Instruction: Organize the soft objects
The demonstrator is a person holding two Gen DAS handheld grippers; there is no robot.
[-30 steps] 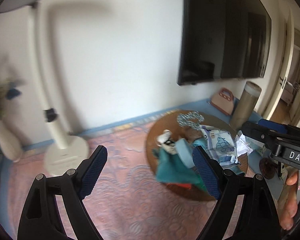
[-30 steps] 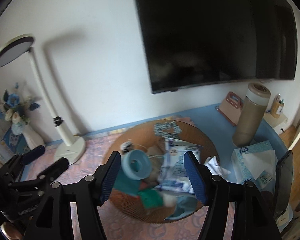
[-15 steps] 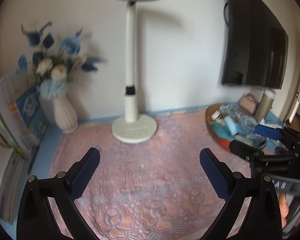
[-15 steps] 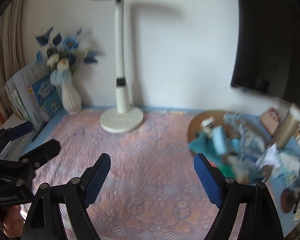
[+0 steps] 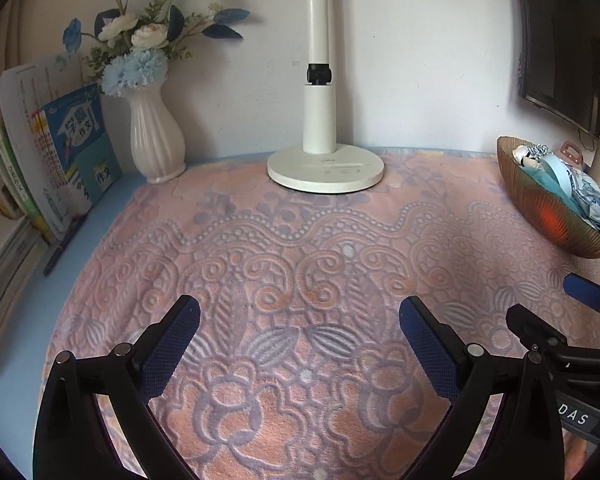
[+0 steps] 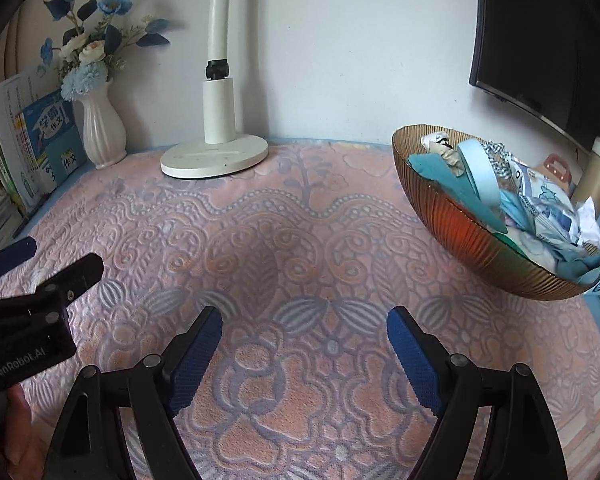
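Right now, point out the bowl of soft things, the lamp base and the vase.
bowl (image 6: 480,236): right wrist view, ribbed amber outer wall.
lamp base (image 6: 214,158): right wrist view, flat white foot.
vase (image 5: 156,140): left wrist view, ribbed white belly.

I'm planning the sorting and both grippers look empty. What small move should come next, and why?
Probably swing the right gripper toward the bowl on its right: both it and the left gripper are open over bare blanket, and the soft items are heaped in that bowl.

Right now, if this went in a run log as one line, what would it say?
left gripper: open, empty | right gripper: open, empty | both over pink mat | amber bowl of soft items: untouched, right of mat
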